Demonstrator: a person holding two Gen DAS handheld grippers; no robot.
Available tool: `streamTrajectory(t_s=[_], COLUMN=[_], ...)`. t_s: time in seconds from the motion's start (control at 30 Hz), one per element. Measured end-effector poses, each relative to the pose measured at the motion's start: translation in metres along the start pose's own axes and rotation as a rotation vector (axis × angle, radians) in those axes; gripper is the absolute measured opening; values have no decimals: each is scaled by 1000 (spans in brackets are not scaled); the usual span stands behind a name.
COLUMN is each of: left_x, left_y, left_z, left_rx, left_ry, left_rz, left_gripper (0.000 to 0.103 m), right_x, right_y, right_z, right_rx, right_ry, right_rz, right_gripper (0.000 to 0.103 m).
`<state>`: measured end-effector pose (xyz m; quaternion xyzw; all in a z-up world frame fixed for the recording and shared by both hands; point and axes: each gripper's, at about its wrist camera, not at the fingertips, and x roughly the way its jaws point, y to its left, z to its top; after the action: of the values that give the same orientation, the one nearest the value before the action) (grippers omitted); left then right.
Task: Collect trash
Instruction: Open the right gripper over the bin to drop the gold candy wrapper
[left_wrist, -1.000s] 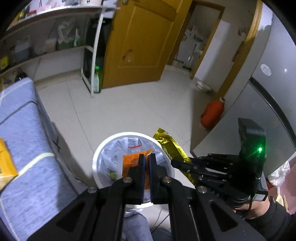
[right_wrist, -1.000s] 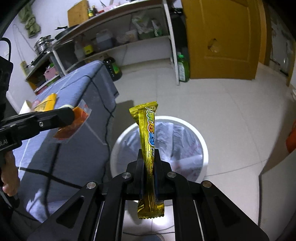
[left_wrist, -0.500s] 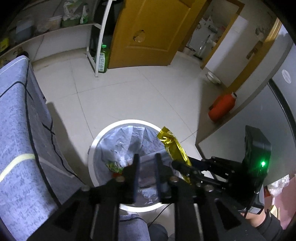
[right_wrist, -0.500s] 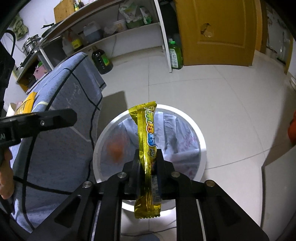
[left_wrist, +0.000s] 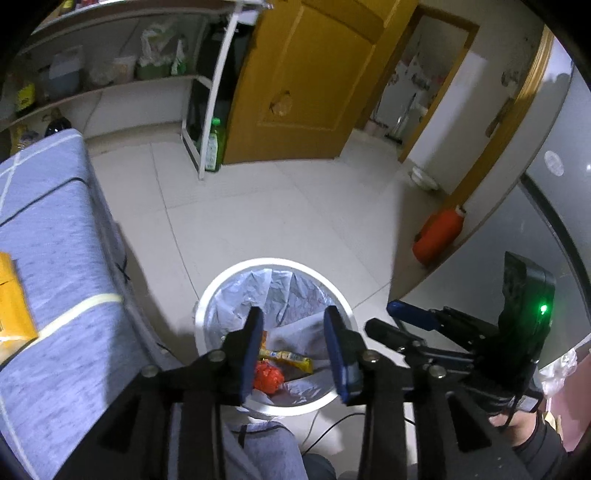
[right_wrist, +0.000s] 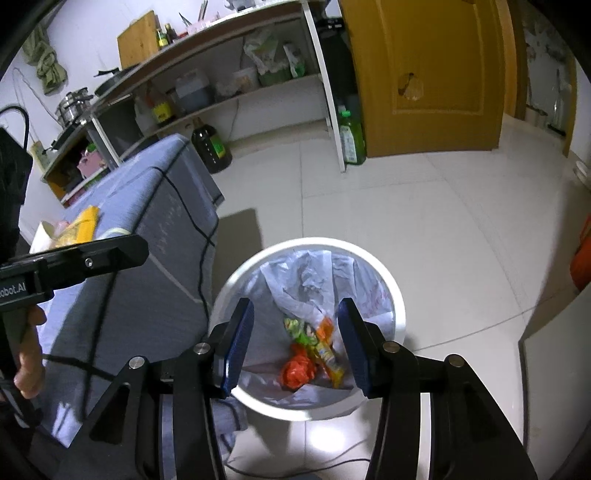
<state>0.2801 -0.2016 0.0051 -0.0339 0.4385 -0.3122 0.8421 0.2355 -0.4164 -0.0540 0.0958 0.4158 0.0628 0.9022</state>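
Observation:
A white round trash bin (left_wrist: 236, 280) (right_wrist: 388, 280) with a clear liner stands on the tiled floor below both grippers. At its bottom lie an orange-red wrapper (left_wrist: 269, 376) (right_wrist: 297, 371), a gold snack bar wrapper (left_wrist: 286, 357) (right_wrist: 330, 360) and a green wrapper (right_wrist: 301, 328). My left gripper (left_wrist: 293, 328) hangs over the bin, its jaws opening with nothing between them. My right gripper (right_wrist: 295, 321) is also above the bin, jaws opening and empty. The right gripper (left_wrist: 391, 321) shows at the right of the left wrist view.
A blue-grey covered table (left_wrist: 55, 258) (right_wrist: 147, 206) stands left of the bin with a yellow packet (left_wrist: 11, 299) (right_wrist: 79, 227) on it. Shelves (right_wrist: 236, 85), green bottles (left_wrist: 213, 146) (right_wrist: 351, 136), a dark bottle (right_wrist: 210, 147), an orange door (left_wrist: 306, 85) and a red flask (left_wrist: 439, 236) lie beyond.
Both grippers opened. The orange wrapper fell from the left gripper and the gold bar wrapper from the right; both now lie in the bin.

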Motion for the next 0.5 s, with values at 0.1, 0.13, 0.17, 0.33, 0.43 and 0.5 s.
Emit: streamTrajectory(t_s=[0.1,0.13,0.17,0.33,0.43,0.5], left_x=[-21,-29,-36,-73,-93,-106], left_y=[6,8,9,15,23,31], left_z=[-7,-10,-12,-28,-41,-51], left_rx=[-5,-5,-5,4,0,-4], left_ry=[-34,-46,-55,-111,-134,-149], left_rz=[8,11,15,47,57,71], left_gripper=[39,39,39,42,43,44], right_x=[-22,-29,-37,-67,-75,-77], right_y=[11,17,24,63,89,104], right_z=[3,4,4,1,-2,-5], right_rx=[-6,-9,-14,-81,-114,-133], right_ry=[-40,-54,-68,-123,-127,-121], right_rz=[13,24,36,85,118,147], right_gripper=[49,48,48,48,48,48])
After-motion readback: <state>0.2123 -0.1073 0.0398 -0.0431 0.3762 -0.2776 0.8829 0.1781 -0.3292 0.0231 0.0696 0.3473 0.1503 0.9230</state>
